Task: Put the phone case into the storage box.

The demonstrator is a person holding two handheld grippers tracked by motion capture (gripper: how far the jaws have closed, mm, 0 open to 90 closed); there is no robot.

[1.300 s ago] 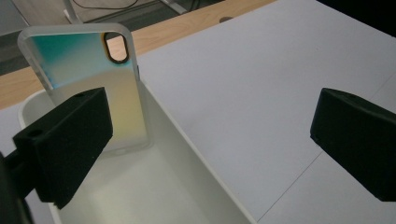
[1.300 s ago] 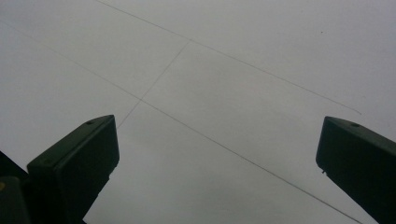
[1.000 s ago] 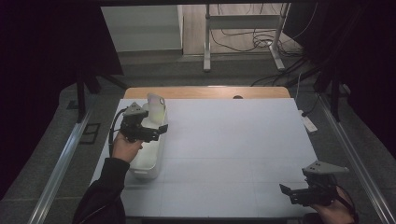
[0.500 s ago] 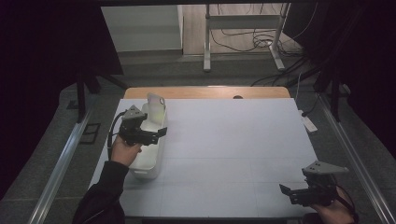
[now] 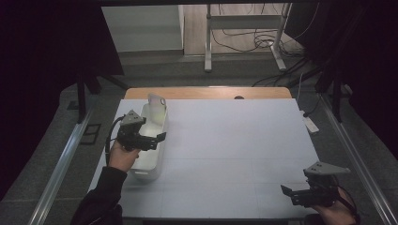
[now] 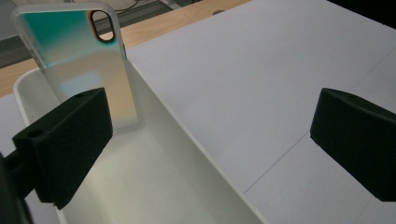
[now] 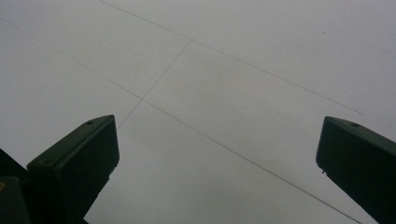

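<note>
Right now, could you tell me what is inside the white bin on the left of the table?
A clear phone case stands propped against the far end of the white bin. The bin floor nearest the left gripper is hidden by its jaw.

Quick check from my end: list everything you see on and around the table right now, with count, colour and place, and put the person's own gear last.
Bin: one, white, long and open-topped, left side of the table.
Phone case: one, translucent with teal-to-orange tint, standing propped against the bin's far end, inside it.
Table cover: one, pale grey-white, spread over the table.
Table edge: one, wood, bare strip along the far side.
Metal stand: one, grey, on the floor beyond the table, with black cables around it.
Left hand-held gripper: one, black, jaws open, above the bin's middle.
Right hand-held gripper: one, black, jaws open, over the cover near the right front corner.
</note>
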